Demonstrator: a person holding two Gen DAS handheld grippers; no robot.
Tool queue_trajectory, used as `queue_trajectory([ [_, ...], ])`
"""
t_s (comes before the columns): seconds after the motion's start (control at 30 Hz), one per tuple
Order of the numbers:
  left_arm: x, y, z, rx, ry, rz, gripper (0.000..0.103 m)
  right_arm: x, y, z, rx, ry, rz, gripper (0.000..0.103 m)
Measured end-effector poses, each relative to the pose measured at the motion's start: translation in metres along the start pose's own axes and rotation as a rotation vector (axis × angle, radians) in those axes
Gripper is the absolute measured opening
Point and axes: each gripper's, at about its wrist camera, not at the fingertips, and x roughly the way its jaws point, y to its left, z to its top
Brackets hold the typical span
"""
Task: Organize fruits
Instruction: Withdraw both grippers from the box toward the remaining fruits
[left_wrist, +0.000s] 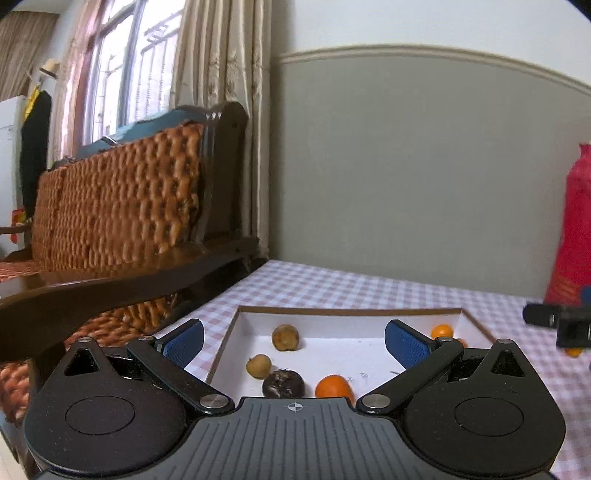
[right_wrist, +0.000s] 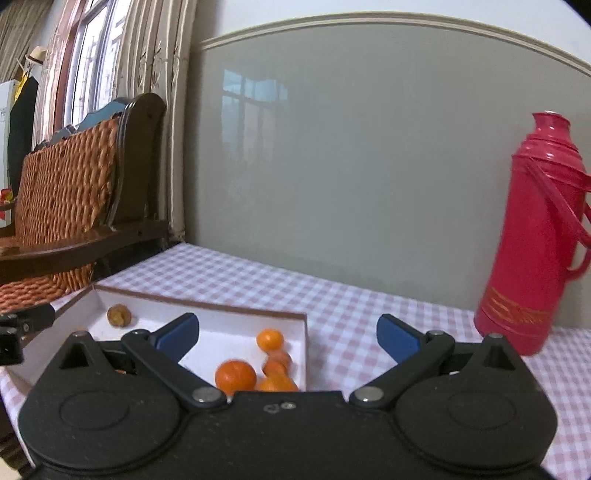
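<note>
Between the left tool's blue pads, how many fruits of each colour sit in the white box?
Brown fruit: 1
Yellowish fruit: 1
Blackish fruit: 1
Orange fruit: 1
Total: 4
Further oranges lie outside that gap, uncounted.

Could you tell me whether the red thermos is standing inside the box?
No, the red thermos stands on the checked tablecloth, right of the box.

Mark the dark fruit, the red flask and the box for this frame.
dark fruit (left_wrist: 283, 384), left wrist view, top surface.
red flask (right_wrist: 524, 236), right wrist view, body.
box (right_wrist: 207, 304), right wrist view, far wall.
</note>
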Motion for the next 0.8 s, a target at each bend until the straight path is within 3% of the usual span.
queue_trajectory([
  [0.27,-0.018,-0.033,-0.012,0.048,-0.016,-0.138,0.103,-0.036,-0.013,-0.021,-0.024,0.010,-0.006,0.097],
  [0.47,-0.020,-0.069,-0.018,0.071,0.007,-0.299,0.103,-0.055,-0.040,-0.033,-0.039,0.008,-0.085,0.095],
  [0.63,-0.028,-0.108,-0.018,0.142,-0.061,-0.324,0.103,-0.063,-0.070,-0.044,-0.012,0.009,-0.153,0.088],
  [0.8,-0.028,-0.148,-0.018,0.189,-0.064,-0.366,0.103,-0.061,-0.098,-0.056,-0.003,0.035,-0.214,0.085],
])
